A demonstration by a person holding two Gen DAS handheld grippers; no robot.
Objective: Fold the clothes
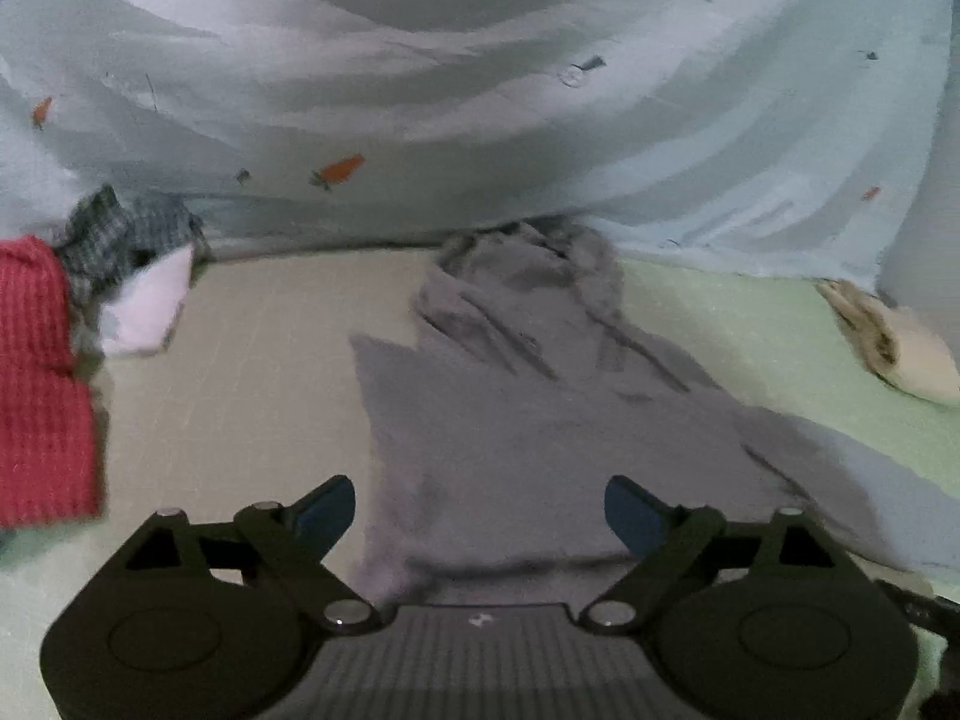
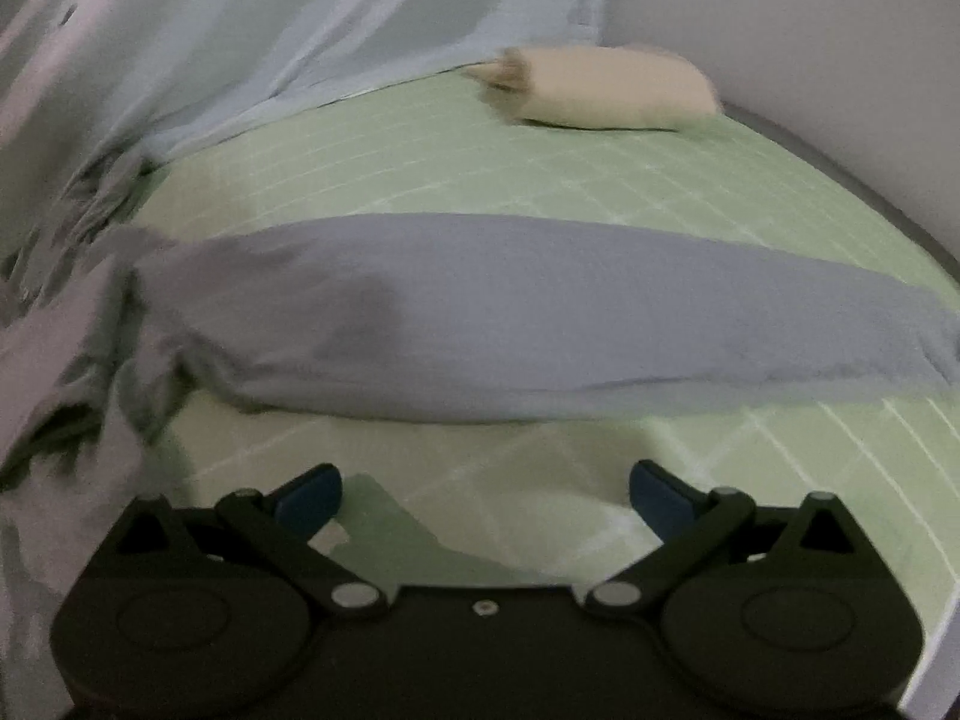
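A gray shirt (image 1: 528, 420) lies flat on the green sheet (image 2: 600, 168). The left gripper (image 1: 479, 507) is spread wide over the shirt's near edge, holding nothing. The right gripper (image 2: 485, 495) is spread wide too, just in front of the shirt's sleeve (image 2: 540, 312). A red knit (image 1: 36, 384) sits left of the shirt

The hooded garment (image 1: 528, 396) is lying spread on the bed (image 1: 252, 372), its hood end reaching back under the hanging sheet (image 1: 480, 90) behind it. A pile of clothes (image 1: 72, 312) is sitting on the bed to its left, and a rolled bundle (image 1: 894, 342) is resting to its right. One sleeve (image 2: 540, 312) is stretching sideways across the bed, with the bundle lying well behind it.
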